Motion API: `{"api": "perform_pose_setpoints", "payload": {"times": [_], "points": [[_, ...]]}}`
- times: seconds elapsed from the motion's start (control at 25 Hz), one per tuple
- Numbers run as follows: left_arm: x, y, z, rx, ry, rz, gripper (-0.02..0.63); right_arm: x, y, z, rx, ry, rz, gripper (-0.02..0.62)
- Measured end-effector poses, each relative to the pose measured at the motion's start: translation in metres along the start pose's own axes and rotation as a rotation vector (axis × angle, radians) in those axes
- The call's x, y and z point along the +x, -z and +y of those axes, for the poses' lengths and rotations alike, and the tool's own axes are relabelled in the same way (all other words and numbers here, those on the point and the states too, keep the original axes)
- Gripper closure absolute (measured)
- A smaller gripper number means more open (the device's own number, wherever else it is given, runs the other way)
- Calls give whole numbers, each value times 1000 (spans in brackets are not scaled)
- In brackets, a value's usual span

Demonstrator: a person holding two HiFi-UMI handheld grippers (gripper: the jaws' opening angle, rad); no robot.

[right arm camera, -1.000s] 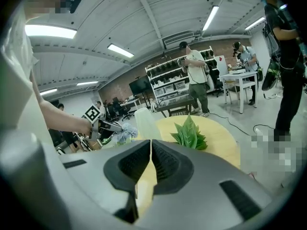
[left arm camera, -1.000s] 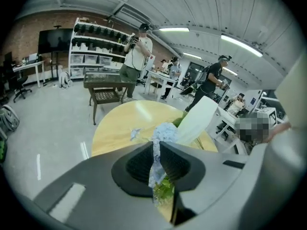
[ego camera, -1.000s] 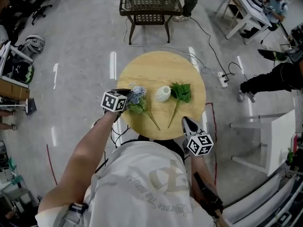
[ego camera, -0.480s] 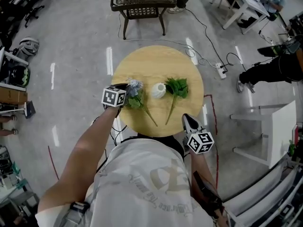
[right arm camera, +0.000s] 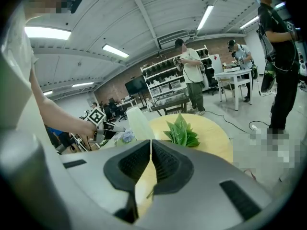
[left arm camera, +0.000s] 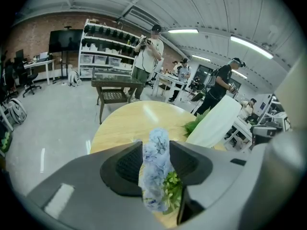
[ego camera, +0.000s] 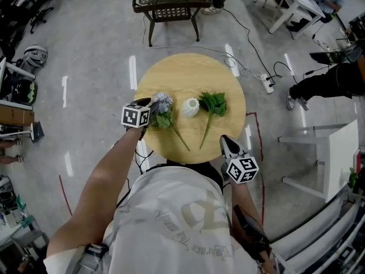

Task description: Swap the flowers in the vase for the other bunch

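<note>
My left gripper (ego camera: 154, 108) jaws opening around pale blue flower bunch (ego camera: 164, 103), nine o'clock of small white vase (ego camera: 191, 107); right gripper (ego camera: 227, 144) pressed together, empty.

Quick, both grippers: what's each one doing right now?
Left gripper: jaws opening, blue flower bunch between them.
Right gripper: jaws closed, holding nothing.

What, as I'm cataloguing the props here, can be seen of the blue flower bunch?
The blue flower bunch lies flat on the round wooden table, left of the white vase and apart from it. It has a cluster of pale blue blossoms, green leaves beneath them and a thin green stem slanting toward the table's near edge. It looks artificial. Its blossom head sits between the jaws of the left gripper, which are opening; the pads flank it closely.
</note>
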State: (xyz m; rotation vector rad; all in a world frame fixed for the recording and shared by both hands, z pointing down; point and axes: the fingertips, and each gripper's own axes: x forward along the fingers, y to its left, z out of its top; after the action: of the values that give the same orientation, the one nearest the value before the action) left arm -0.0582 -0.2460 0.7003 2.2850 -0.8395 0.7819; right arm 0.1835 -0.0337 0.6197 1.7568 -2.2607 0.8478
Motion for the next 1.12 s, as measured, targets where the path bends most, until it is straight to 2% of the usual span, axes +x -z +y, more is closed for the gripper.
{"api": "perform_pose_setpoints", "payload": {"times": [0.28, 0.48, 0.64, 0.76, 0.92, 1.12], "points": [[-36, -11, 19, 10, -6, -85, 428, 31, -5, 23, -38, -44, 6, 584], [-44, -11, -20, 26, 52, -141, 486, 20, -8, 15, -55, -43, -3, 584], [-63, -4, -45, 12, 73, -192, 538, 19, -12, 17, -86, -75, 1, 584], [-77, -3, -60, 6, 117, -230, 569, 22, -18, 24, -109, -91, -4, 584], [-92, 6, -84, 18, 173, -259, 586, 23, -21, 33, -135, -107, -7, 584], [-108, 20, -107, 16, 194, -284, 591, 21, -20, 44, -153, -124, -3, 584]]}}
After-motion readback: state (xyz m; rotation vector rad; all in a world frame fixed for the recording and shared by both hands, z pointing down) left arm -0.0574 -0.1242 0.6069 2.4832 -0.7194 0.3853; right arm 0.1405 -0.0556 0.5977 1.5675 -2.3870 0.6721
